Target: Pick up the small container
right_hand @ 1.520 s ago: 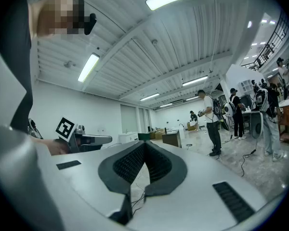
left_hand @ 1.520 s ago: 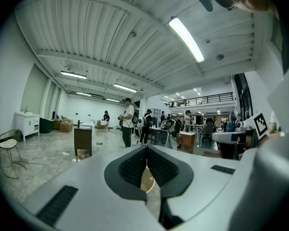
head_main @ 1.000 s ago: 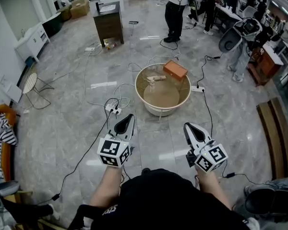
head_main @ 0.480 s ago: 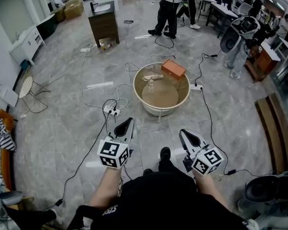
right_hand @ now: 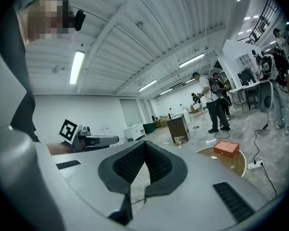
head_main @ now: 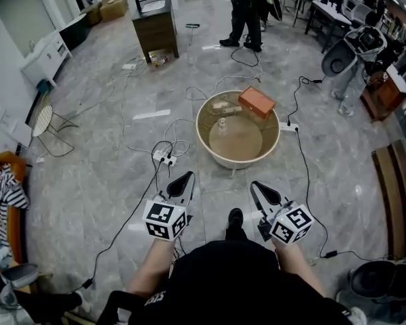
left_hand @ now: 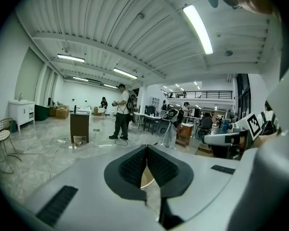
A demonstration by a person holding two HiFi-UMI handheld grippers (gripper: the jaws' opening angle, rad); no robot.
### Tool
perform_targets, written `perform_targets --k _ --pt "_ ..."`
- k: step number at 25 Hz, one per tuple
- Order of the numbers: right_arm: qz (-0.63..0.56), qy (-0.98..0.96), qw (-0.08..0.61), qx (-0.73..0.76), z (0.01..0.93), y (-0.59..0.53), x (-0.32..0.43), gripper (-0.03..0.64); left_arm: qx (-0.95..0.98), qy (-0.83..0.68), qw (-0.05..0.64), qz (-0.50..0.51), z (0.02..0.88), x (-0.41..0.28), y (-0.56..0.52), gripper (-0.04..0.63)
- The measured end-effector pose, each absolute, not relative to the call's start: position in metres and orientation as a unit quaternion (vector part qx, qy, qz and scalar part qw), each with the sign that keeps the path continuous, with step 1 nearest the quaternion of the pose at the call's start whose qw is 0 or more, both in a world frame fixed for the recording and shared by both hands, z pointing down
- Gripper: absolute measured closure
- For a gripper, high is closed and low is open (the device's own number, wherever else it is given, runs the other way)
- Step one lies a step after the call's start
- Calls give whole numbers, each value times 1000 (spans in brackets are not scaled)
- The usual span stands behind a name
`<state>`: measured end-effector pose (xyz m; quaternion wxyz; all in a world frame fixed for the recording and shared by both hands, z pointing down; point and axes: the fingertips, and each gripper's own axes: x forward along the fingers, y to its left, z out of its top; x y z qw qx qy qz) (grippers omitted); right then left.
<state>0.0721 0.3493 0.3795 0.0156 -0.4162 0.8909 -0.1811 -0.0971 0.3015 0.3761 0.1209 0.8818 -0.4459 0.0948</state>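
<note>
Now | small container (head_main: 222, 122): one, pale, upright, ahead of my fingers (head_main: 180, 181) | left gripper (head_main: 187, 175), right gripper (head_main: 254, 183): two, both closed, empty

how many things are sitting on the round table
3 on the round table: an orange box at its far right edge, a pale flat piece far left, the small container just in front of that piece. Smaller things may be hidden or too small to see.

Grey marble floor (head_main: 88, 161), cables (head_main: 164, 147) strewn. Dark cabinet (head_main: 155, 29) at back, white cabinet (head_main: 44, 56) left, wire chair (head_main: 42, 119). Strip lights (left_hand: 198, 28) on ribbed ceiling.
</note>
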Motion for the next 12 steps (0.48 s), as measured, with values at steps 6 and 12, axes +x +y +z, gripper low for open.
perform_targets --k 6,12 --pt "-201 897 8 -394 388 269 93 603 885 -436 119 115 375 -58 234 578" --pt "-210 906 7 -368 390 204 110 603 873 -451 130 129 377 -37 176 578"
